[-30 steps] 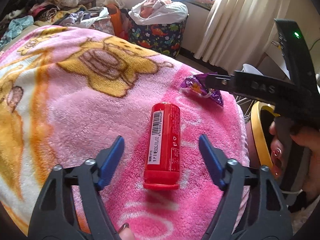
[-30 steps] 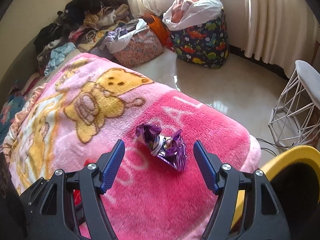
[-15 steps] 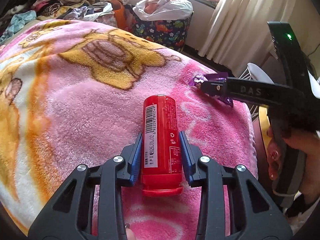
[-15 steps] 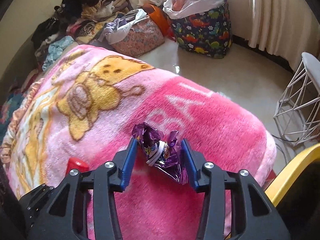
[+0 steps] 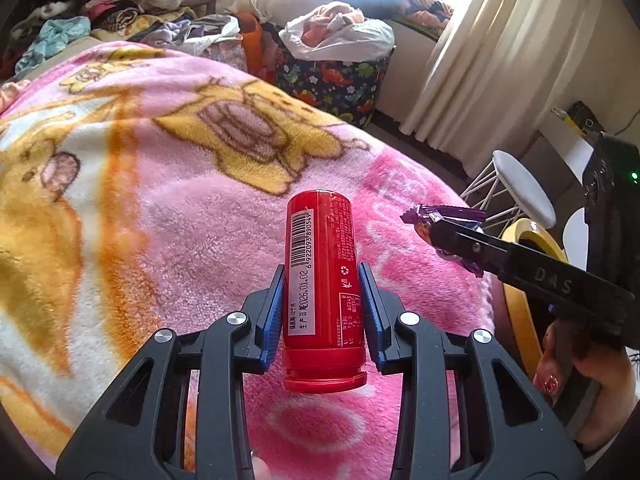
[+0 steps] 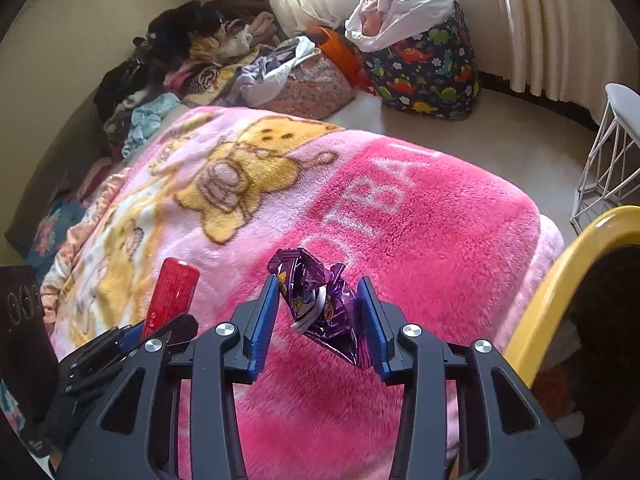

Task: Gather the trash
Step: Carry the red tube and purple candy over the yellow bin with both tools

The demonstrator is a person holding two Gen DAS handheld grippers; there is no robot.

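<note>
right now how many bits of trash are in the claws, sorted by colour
red: 1, the red tube in the left claw
purple: 1, the purple wrapper in the right claw
total: 2, both lifted over the pink blanket

Home bedroom: fleece cartoon blanket [image 6: 400,220] on bed, clothes heap [image 6: 192,60], curtains [image 6: 560,20], stuffed laundry bag [image 6: 424,60].

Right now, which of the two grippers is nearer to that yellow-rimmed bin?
The right gripper, holding the purple wrapper, is right beside the yellow-rimmed bin. The left gripper, clamping the red can, sits farther away over the blanket.
</note>
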